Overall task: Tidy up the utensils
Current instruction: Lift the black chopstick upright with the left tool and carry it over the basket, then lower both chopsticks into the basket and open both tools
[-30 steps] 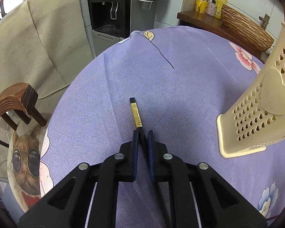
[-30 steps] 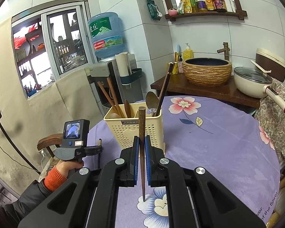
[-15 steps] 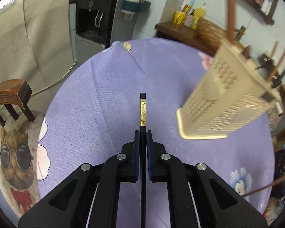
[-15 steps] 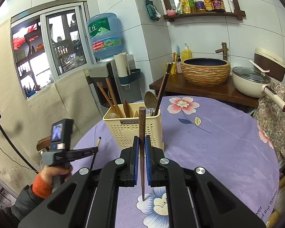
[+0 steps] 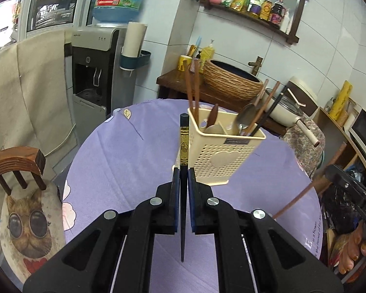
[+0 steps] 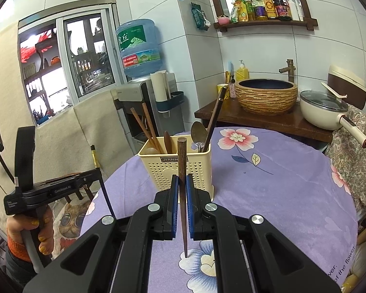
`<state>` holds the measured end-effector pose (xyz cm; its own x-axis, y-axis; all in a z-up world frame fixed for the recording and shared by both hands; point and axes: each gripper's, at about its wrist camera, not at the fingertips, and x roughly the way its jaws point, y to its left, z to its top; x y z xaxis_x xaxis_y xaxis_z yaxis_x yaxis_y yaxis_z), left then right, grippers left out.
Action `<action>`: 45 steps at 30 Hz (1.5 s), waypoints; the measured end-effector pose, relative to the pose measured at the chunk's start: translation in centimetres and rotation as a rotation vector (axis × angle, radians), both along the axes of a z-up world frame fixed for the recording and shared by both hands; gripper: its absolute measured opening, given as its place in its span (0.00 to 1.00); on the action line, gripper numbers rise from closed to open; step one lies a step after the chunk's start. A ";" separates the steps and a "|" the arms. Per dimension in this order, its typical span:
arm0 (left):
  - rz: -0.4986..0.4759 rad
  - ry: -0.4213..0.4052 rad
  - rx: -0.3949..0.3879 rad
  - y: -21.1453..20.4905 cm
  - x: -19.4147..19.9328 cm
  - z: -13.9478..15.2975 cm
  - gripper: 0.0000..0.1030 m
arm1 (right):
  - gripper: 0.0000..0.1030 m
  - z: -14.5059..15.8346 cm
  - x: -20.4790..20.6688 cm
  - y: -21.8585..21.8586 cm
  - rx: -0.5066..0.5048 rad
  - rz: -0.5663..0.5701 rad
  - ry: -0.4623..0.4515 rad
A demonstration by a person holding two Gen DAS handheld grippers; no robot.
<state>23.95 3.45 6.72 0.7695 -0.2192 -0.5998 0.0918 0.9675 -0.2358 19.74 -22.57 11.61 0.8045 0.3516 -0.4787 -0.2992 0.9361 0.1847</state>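
With your left gripper [image 5: 181,183] pinching the black gold-banded chopstick [image 5: 183,144], keep it upright and lower it squarely into the cream perforated plastic holder [image 5: 222,156].

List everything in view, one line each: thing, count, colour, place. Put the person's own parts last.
Black chopstick: one, black with a gold band, in the left gripper.
Brown chopstick: one, dark brown, in the right gripper.
Holder: one, cream, perforated, on the table, with chopsticks and spoons in it.
Tablecloth: one, purple with flowers, over the round table.
Water dispenser: one, grey and black with a blue bottle, by the wall.
Basin: one, woven tan, on the wooden counter.
Pot: one, cream with a glass lid, right of the basin.
Left gripper: black, shut on the black chopstick.
Right gripper: black, shut on the brown chopstick.
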 end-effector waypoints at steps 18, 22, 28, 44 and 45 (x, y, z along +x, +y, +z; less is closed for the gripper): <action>-0.137 -0.088 -0.015 -3.0 -0.1 6.8 0.06 | 0.07 4.2 1.4 1.2 -0.022 0.037 -0.070; -0.151 -0.160 -0.013 -3.6 0.3 11.1 0.06 | 0.07 7.9 2.7 1.6 -0.022 0.035 -0.126; -0.134 -0.245 0.010 -4.5 2.4 17.7 0.06 | 0.07 13.8 5.0 2.6 -0.030 0.010 -0.239; 0.003 -0.115 0.028 -4.4 12.9 11.7 0.07 | 0.02 7.5 12.5 4.3 -0.078 -0.107 -0.240; -0.003 -0.097 0.023 -4.4 13.2 10.9 0.06 | 0.01 7.2 12.6 4.3 -0.080 -0.112 -0.239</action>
